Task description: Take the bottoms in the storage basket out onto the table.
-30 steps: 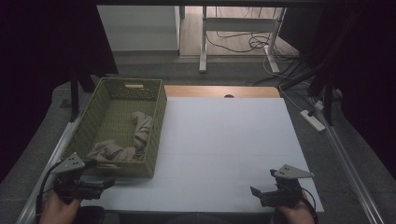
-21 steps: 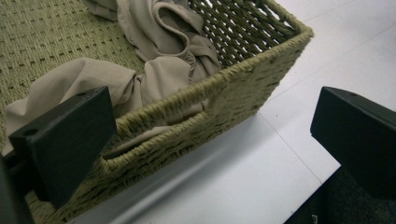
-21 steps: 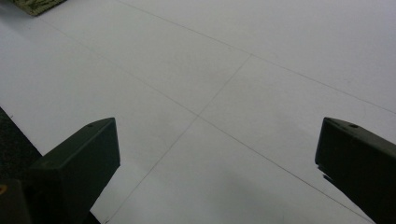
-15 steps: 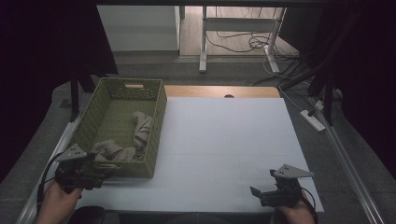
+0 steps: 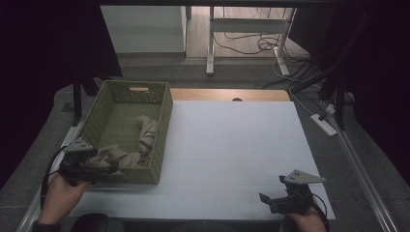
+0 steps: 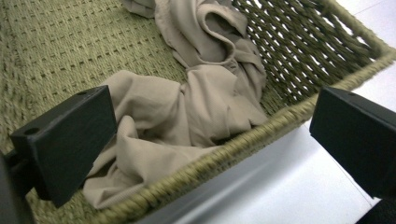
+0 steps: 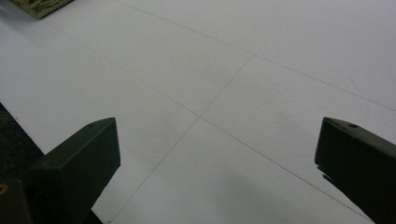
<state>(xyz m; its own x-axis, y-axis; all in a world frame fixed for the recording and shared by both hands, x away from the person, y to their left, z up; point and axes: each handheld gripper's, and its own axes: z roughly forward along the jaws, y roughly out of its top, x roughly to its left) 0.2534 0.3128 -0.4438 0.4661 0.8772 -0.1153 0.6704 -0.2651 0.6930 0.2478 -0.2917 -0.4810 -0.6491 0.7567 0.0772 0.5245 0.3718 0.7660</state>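
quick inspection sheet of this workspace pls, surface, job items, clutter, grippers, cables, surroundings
surface: white table top, bare apart from the basket; wooden strip along its far edge.
job's things: green woven basket at the table's left; crumpled beige cloth inside it, against the near wall.
clutter: nothing seen.
grippers: left gripper at the basket's near corner, jaws open, straddling the rim toward the cloth; right gripper low over the table's near right, jaws open, holding nothing.
cables: one trails from the left gripper; more lie on the floor beyond the table.
surroundings: dark curtains, a white stand, a power strip at right.
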